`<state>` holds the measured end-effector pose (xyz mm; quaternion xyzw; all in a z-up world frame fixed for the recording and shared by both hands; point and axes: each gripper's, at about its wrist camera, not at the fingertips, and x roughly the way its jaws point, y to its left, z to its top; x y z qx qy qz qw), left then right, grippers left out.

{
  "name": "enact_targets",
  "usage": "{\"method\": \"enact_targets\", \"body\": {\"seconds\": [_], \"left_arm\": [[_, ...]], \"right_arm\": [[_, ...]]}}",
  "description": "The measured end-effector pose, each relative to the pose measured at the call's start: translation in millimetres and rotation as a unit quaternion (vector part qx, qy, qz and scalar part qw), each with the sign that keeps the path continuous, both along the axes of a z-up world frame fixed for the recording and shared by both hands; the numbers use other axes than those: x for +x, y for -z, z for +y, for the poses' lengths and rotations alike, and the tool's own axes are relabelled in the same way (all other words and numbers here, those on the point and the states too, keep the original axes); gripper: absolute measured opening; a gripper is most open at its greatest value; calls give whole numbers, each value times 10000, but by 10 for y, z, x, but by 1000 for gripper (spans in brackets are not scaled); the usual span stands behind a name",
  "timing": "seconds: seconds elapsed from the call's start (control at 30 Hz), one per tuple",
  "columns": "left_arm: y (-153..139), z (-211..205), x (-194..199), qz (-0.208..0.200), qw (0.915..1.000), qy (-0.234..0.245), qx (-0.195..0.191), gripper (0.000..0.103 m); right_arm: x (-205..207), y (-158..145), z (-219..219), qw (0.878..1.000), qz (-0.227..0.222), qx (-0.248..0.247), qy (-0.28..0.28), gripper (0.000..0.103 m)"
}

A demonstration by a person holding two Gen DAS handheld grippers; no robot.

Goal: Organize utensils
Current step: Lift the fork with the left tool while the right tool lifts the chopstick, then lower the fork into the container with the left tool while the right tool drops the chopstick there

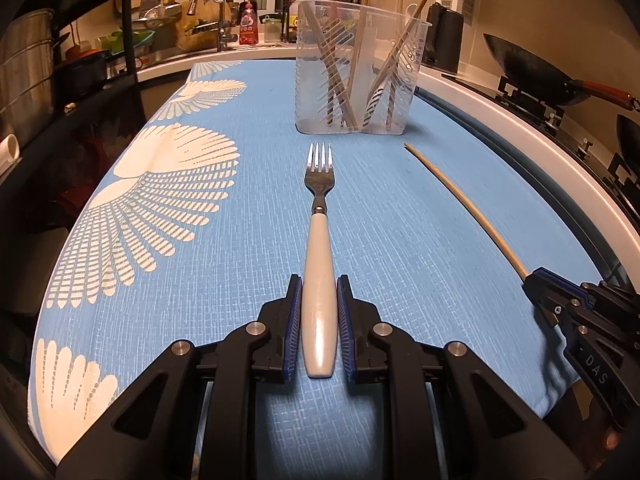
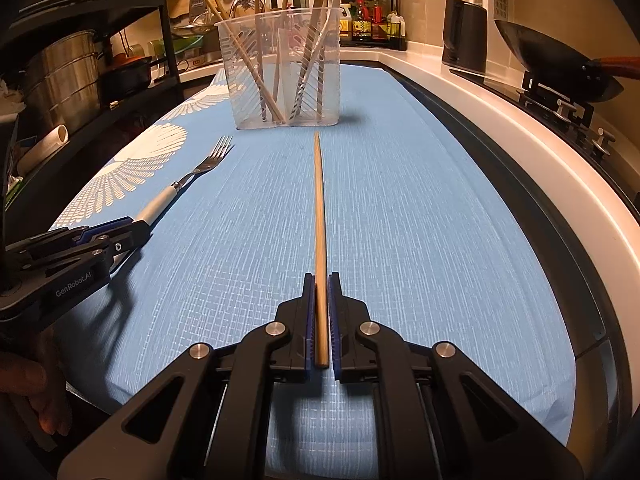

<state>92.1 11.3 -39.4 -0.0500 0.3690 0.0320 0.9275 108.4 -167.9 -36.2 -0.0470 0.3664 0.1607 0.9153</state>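
While both utensils lie flat on the blue cloth (image 1: 400,220), the left gripper (image 1: 319,280) brackets the fork (image 1: 319,240) handle and the right gripper (image 2: 321,276) brackets the chopstick (image 2: 319,208); firm clamping cannot be confirmed. Judged step: pickup. Next, lift each and lower it upright into the clear holder (image 1: 360,68) just beyond their tips.

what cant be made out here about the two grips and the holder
- Left wrist view: where the chopstick ends, hidden inside the right gripper.
- Right wrist view: the fork handle's end, hidden by the left gripper.
- Both views: utensil tops in the holder, cut off by the frame edge.
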Motion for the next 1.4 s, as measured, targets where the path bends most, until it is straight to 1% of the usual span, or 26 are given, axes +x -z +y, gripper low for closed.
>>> {"method": "enact_targets", "body": {"seconds": [0.23,0.37,0.53,0.83,1.0,1.2,1.4], "left_arm": [[2,-13,7,-7,10000,15,42,18],[-39,-7,-2,-61,10000,-4,-16,18],[-191,-24,-51,-331,9994,29,27,18],[-524,-6,-195,-932,9956,68,97,18],[-733,67,-276,-1365,9905,122,-55,18],[-962,211,-340,-1822,9825,111,-365,18],[-1064,297,-370,-1980,9788,80,-519,18]], "right_arm": [[-4,2,1,10000,2,-15,-2,6],[-6,-43,-24,10000,0,29,16,6],[-67,-303,-17,9994,-341,-20,-12,6],[-206,-722,15,9972,-739,-137,-45,6],[-238,-983,19,9955,-940,-130,1,6],[-297,-1310,58,9924,-1228,-83,-16,6],[-344,-1567,132,9892,-1464,-75,-84,6]]}}
